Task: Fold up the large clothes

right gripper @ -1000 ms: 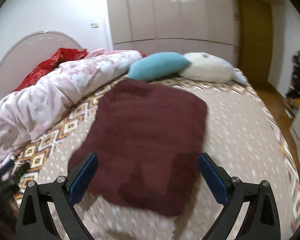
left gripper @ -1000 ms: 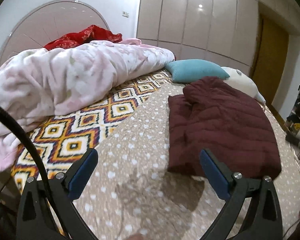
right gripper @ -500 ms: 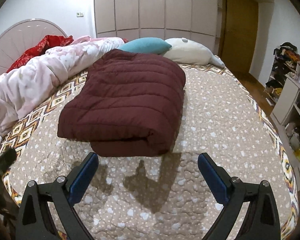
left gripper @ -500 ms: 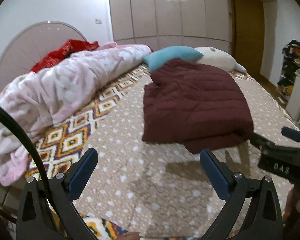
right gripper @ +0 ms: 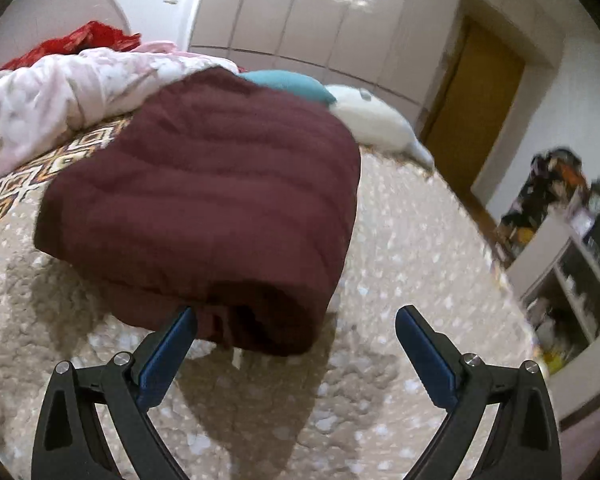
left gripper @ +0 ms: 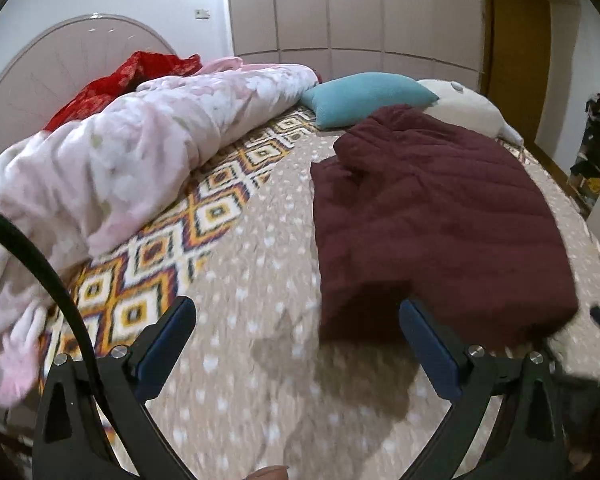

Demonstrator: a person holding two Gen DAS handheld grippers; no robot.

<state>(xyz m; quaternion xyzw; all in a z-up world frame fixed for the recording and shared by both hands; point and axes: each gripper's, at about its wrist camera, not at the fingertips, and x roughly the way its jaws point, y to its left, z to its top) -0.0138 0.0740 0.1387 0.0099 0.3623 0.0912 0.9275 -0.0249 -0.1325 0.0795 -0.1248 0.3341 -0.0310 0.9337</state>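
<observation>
now both grippers, left (left gripper: 298, 342) and right (right gripper: 296, 340), are sitting nearer the folded jacket (right gripper: 204, 200) than before, jaws spread wide, gripping nothing.

A crumpled pink floral duvet (left gripper: 132, 152) lies along the bed's left side, a red cloth (left gripper: 128, 76) behind it; a teal pillow (left gripper: 368, 96) touches a white cushion (left gripper: 468, 112), possibly a plush toy; wardrobe doors (left gripper: 340, 12) beyond; cluttered shelves (right gripper: 572, 280) at right.

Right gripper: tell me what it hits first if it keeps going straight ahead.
Most likely the folded maroon jacket: its rolled near edge lies just ahead of the open right gripper, slightly left of centre. Depth is blurred, so the bedspread below could come first.
</observation>
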